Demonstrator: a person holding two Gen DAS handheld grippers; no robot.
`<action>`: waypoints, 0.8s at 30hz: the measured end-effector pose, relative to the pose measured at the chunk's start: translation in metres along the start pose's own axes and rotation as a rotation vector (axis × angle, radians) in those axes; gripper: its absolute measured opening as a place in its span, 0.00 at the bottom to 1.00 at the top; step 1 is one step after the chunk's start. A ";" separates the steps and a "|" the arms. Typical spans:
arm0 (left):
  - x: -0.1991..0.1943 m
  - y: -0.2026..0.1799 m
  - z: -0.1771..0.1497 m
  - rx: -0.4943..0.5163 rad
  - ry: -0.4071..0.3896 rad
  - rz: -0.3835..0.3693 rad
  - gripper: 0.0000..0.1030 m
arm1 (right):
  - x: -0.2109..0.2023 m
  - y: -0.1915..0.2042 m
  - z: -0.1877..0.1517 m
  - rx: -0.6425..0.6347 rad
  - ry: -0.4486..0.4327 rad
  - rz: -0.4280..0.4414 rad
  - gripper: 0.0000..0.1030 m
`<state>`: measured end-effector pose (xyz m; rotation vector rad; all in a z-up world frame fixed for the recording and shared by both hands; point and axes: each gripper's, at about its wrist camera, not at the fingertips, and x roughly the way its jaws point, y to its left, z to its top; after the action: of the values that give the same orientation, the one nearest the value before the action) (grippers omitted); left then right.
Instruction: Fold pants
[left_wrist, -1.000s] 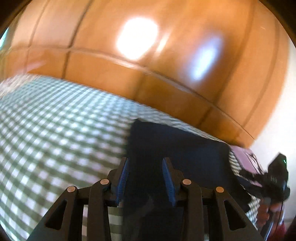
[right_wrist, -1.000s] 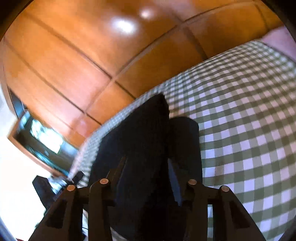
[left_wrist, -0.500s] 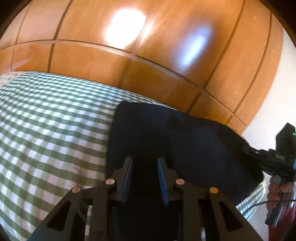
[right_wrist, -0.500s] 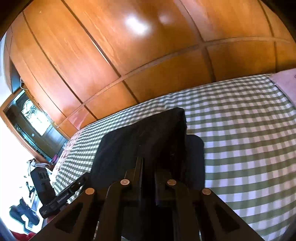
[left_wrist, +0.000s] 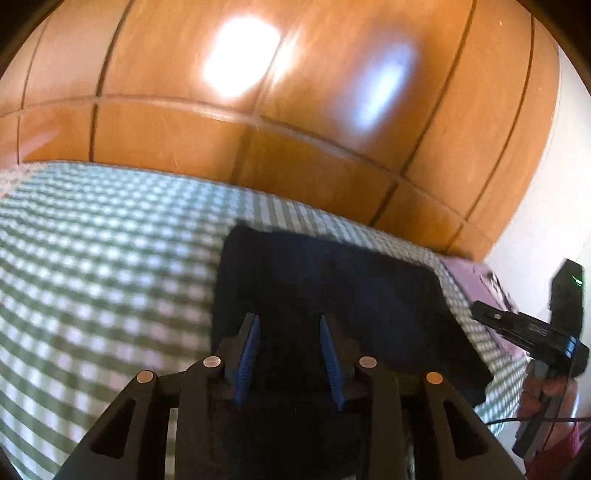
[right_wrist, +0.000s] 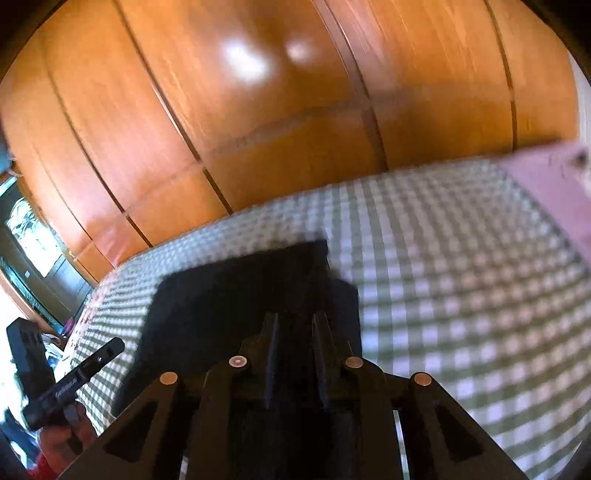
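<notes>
Dark navy pants (left_wrist: 332, 280) lie folded flat on a green-and-white checked bedspread (left_wrist: 92, 258). My left gripper (left_wrist: 287, 321) hovers over their near edge. Its jaws are opening, the blue pads (left_wrist: 251, 354) stand apart, and no cloth is pinched between them. In the right wrist view the pants (right_wrist: 236, 291) spread to the left of my right gripper (right_wrist: 295, 319). Its jaws are opening by a narrow gap, with dark cloth lying beneath them rather than clamped.
A glossy wooden wardrobe (left_wrist: 295, 110) rises right behind the bed. A pink pillow (right_wrist: 546, 184) lies at the bed's far right. A person's hand (left_wrist: 546, 391) grips the other tool at the right edge of the left wrist view; the bedspread (right_wrist: 461, 295) stretches rightwards.
The raised flap of the pants has come down flat. Both grippers narrowed their jaws and have now parted them again. The right gripper has lifted a little above the cloth.
</notes>
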<state>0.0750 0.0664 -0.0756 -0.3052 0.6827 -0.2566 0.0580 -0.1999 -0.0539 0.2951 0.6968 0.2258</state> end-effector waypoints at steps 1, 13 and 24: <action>0.000 -0.002 0.009 0.011 -0.008 0.004 0.34 | -0.003 0.007 0.006 -0.020 -0.015 0.012 0.19; 0.094 -0.044 0.042 0.251 0.211 0.134 0.34 | 0.094 0.057 0.017 -0.191 0.155 -0.059 0.18; 0.146 -0.054 0.031 0.346 0.212 0.209 0.35 | 0.104 -0.001 -0.002 -0.074 0.067 -0.101 0.00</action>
<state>0.1968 -0.0260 -0.1178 0.1260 0.8575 -0.2046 0.1345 -0.1690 -0.1172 0.1817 0.7656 0.1658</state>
